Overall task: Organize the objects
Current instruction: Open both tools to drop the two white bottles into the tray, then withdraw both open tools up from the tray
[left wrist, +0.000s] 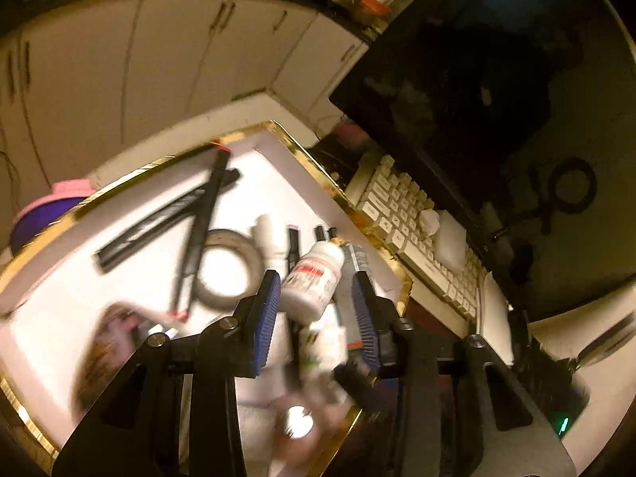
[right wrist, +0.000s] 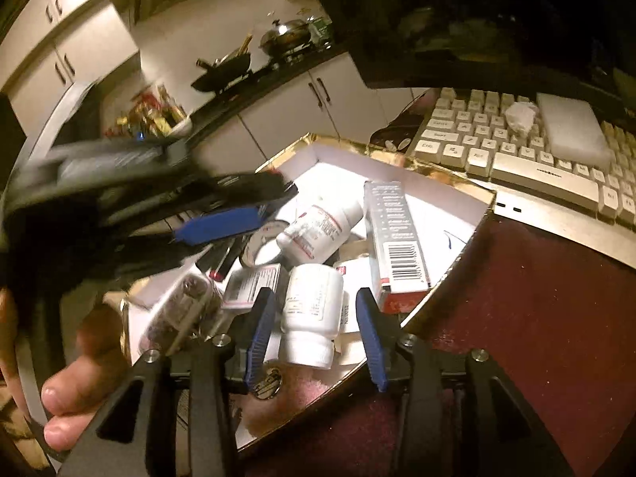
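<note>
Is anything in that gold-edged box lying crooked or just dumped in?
Yes. Inside the gold-rimmed white box, two white pill bottles lie tipped on their sides, a grey-and-red carton leans across them, and two long black pens lie crossed over a tape roll.

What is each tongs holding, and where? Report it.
Nothing is gripped. Left tongs stand open around a white bottle, right tongs open around a second white bottle.

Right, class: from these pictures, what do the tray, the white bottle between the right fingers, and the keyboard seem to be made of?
Tray: probably card, with a matt white inside and a shiny gold foil rim that glints.
White bottle: likely plastic, opaque and smooth, with a printed label and a ribbed cap.
Keyboard: apparently plastic, with cream, matt moulded keycaps.
</note>
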Available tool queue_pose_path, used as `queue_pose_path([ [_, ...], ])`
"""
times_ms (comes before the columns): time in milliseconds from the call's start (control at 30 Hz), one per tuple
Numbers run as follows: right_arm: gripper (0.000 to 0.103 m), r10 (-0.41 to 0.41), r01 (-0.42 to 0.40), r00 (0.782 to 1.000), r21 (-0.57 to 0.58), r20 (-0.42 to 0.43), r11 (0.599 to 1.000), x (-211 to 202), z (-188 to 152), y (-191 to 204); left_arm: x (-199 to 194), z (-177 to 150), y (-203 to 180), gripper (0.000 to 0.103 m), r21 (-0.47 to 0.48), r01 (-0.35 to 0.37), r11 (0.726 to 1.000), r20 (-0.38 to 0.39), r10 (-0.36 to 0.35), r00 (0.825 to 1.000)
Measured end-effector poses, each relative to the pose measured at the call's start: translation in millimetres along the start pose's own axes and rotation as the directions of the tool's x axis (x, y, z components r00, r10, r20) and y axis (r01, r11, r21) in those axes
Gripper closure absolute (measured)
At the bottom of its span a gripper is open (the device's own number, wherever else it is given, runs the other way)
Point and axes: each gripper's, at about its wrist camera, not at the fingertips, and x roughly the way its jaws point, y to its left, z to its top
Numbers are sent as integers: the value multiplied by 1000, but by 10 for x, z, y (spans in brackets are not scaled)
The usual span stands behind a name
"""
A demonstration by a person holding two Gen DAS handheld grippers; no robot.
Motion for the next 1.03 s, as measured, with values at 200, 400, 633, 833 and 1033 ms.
queue_pose_path([
  [200, 60, 19, -19, 1000, -21, -5, 1000, -127, -46, 89, -492, -486, -116, 53, 164, -265, 950, 173, 237, 956],
  [400, 60, 1, -2, 1000, -48, -27, 999, -261, -240, 191, -734, -826, -248, 37, 220, -502, 837, 322, 423, 847],
  [633, 60, -11, 8, 999, -68, -46, 998, -370, -383, 269, -700, -915, -218, 35, 247, -498, 831, 244, 444, 862],
  [833, 60, -21, 16, 998, -85, -56, 996, -398, -421, 314, -723, -1013, -199, 24, 246, -536, 808, 225, 490, 842],
  [1033, 60, -24, 17, 998, -102, -63, 995, -415, -470, 394, -788, -1084, -152, 24, 238, -548, 802, 243, 497, 833],
])
